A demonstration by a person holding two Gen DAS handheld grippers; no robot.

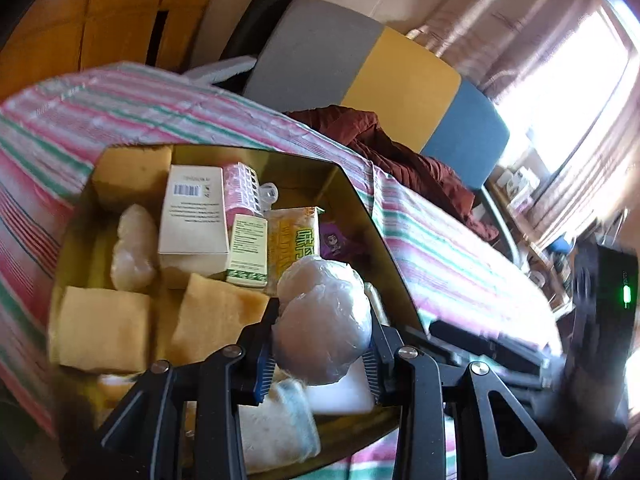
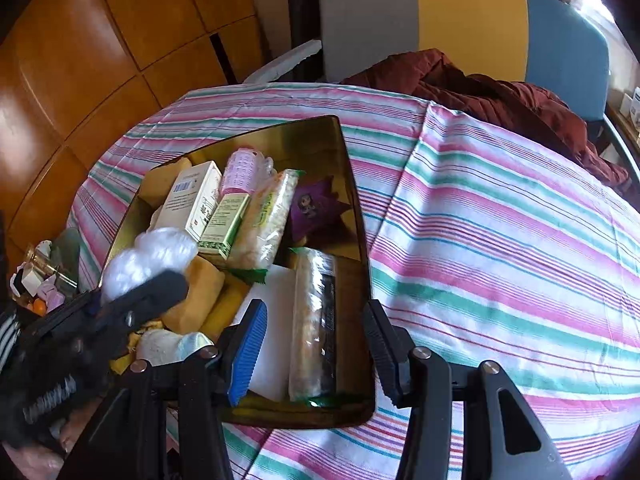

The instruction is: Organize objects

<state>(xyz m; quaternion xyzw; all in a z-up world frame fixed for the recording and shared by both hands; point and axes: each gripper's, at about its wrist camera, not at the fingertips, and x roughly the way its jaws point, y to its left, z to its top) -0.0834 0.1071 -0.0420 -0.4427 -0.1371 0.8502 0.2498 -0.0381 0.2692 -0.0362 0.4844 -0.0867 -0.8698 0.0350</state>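
Objects already filled the gold box (image 2: pixel 356 208) on the striped cloth (image 2: pixel 500 220); left gripper (image 1: pixel 322 344) pinched a plastic-wrapped bundle (image 1: pixel 324 320) above it, unplaced, while right gripper (image 2: pixel 316 344) hung spread, empty.

I'm counting three yellow sponges (image 1: pixel 105 327), two cardboard boxes (image 1: pixel 195 216), two wrapped white balls (image 1: pixel 324 340), one gold tray (image 1: pixel 360 208).

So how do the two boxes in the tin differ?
The white box is larger, with a barcode near its top; the green-trimmed box is smaller and narrower, with green pattern along its lower end. Both lie side by side in the gold tin, printed faces up.
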